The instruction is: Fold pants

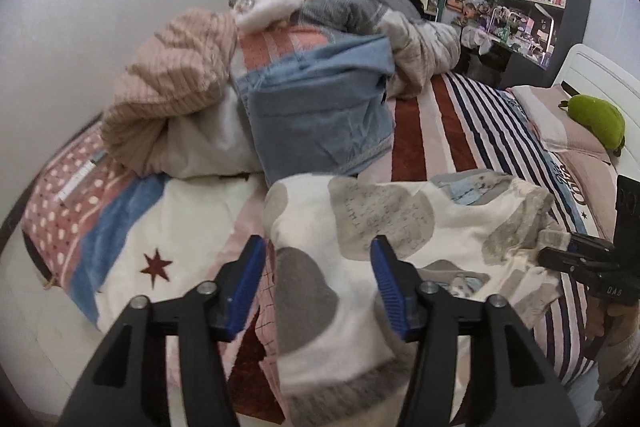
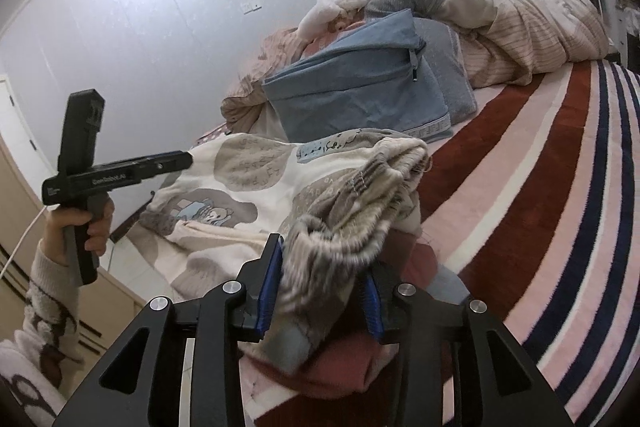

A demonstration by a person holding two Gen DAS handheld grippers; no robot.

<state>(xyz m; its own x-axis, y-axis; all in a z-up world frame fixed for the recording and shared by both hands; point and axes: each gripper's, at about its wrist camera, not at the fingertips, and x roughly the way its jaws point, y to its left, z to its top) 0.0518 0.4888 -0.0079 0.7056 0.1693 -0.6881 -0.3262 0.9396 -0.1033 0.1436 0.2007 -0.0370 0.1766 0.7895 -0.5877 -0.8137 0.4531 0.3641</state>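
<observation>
Blue-padded right tool (image 2: pixel 320 287) pinches fleece pants (image 2: pixel 256 183); left tool (image 1: pixel 318 287), marked "GenRobot.AI", gapes open.

Black hand-held gripper (image 1: pixel 318 283), blue ribbed pads (image 1: pixel 386 291)

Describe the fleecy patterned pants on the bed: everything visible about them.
The pants look like soft cream fleece with large grey blobs, faint lettering and small blue cartoon bear patches, and grey ribbed trim at an edge. They lie crumpled and partly doubled over on the striped bedspread, just in front of a blue zipped fabric bag. The right hand-held gripper has a bunched, ribbed end between its blue pads. The left hand-held gripper is open, its fingers straddling the other end without clamping it.
</observation>
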